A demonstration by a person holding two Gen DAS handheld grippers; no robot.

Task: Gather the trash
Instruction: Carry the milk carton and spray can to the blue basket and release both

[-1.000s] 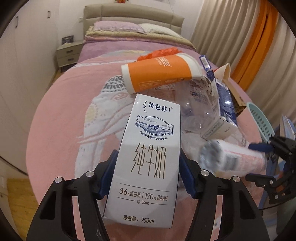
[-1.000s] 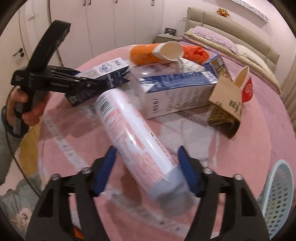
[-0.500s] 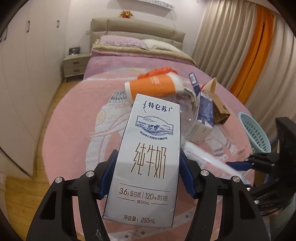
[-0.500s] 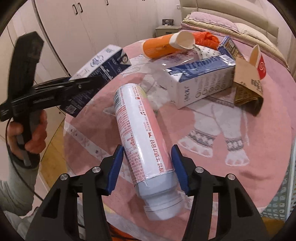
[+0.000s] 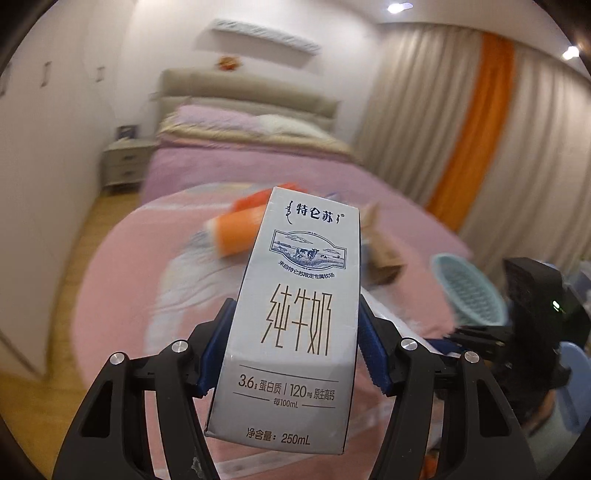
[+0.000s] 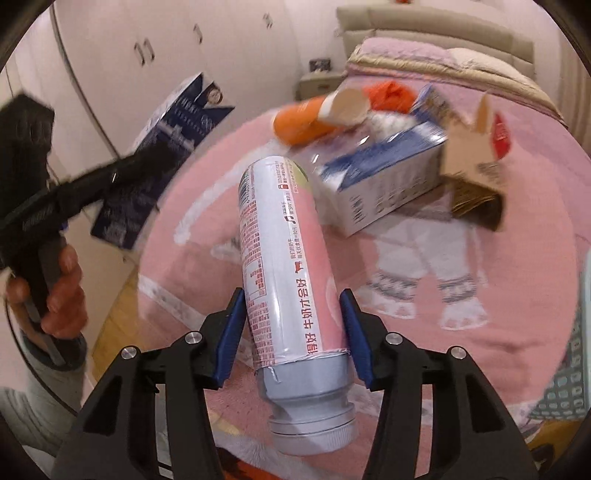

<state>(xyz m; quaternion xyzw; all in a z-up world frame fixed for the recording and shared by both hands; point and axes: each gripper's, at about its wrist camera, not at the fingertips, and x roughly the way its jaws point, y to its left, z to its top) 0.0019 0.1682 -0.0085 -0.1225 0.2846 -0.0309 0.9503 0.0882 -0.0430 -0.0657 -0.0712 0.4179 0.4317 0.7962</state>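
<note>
I had lifted the milk carton [image 5: 295,317], clamped in my left tool [image 5: 295,347], off the rug while my right tool [image 6: 291,332] was closing on the yoghurt bottle [image 6: 288,280], basket [image 5: 469,291] at three o'clock.

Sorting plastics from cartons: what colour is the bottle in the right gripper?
White with a pink panel, red print and a grey cap end; clearest in the right wrist view.

Bed [image 5: 236,162] at far wall: beige padded headboard [image 5: 243,92], lilac cover, pillows [image 5: 236,122] against headboard. Small orange toy [image 5: 227,62] on top of headboard; blurred. Grey nightstand [image 5: 123,166] left of bed, framed picture [image 5: 127,130] on it. Beige curtains with one orange panel [image 5: 476,125]. White wardrobe doors [image 6: 147,48], dark handles. Wooden floor [image 5: 88,221]. Ceiling spotlights lit [image 5: 395,7].
</note>
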